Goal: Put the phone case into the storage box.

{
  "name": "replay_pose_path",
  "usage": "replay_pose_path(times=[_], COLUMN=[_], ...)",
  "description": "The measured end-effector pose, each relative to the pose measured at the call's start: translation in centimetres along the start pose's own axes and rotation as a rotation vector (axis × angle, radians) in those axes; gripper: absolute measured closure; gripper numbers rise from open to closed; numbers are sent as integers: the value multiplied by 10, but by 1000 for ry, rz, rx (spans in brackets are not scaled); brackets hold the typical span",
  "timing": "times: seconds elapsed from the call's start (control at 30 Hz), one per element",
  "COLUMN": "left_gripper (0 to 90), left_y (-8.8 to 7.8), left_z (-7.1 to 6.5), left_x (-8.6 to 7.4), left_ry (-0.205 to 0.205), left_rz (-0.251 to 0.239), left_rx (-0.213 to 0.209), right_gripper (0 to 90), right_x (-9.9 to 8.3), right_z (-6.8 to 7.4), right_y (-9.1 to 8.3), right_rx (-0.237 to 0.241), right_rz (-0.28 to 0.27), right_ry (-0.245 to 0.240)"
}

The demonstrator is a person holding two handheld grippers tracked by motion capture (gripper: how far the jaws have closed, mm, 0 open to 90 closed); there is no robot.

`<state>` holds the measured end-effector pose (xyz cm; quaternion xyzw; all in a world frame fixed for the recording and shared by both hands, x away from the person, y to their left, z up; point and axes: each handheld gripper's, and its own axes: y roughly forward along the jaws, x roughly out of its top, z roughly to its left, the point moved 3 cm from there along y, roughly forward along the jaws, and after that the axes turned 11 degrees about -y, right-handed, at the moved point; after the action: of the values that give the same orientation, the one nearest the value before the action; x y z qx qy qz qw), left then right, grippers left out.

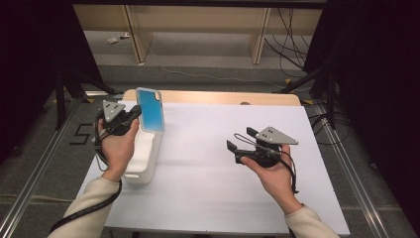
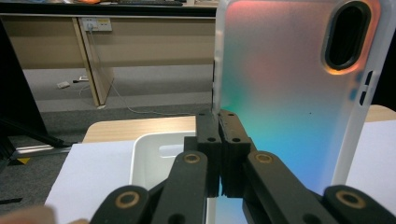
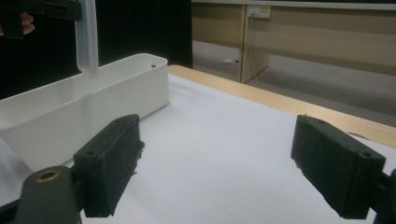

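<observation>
A translucent phone case [image 1: 149,109] with a blue-to-orange tint stands upright above the white bin [image 1: 146,163] at the table's left. My left gripper [image 1: 134,115] is shut on the case's left edge; in the left gripper view the case [image 2: 299,93] rises to the right of the closed jaws, its camera cut-out at the top, and the left gripper [image 2: 219,135] pinches its edge. My right gripper [image 1: 238,140] hovers over the white sheet at the right, open, nothing between its fingers [image 3: 112,163]. In the right gripper view the case's lower end [image 3: 87,37] hangs over the bin [image 3: 70,112].
A white sheet [image 1: 208,163] covers most of the wooden table [image 1: 218,96]. Beyond the far edge lie a grey floor, wooden furniture legs [image 1: 133,34] and cables. Dark stands flank both sides.
</observation>
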<state>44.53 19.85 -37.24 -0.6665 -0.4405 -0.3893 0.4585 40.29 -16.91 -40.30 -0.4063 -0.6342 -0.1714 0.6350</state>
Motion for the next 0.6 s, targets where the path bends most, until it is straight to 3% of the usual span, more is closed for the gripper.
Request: replay_pose_path(times=[0.07,0.6], left_gripper=[881,881], left_y=[1,8], left_z=[1,9], left_x=[0,2], left_ry=[-2,-9], left_rz=[-3,0], left_rx=[6,36], right_gripper=[170,167], right_x=[-1,-5], right_z=[1,-3], right_y=[-1,-9], right_rx=[8,0], right_rz=[-5,-17], right_ry=[20,19])
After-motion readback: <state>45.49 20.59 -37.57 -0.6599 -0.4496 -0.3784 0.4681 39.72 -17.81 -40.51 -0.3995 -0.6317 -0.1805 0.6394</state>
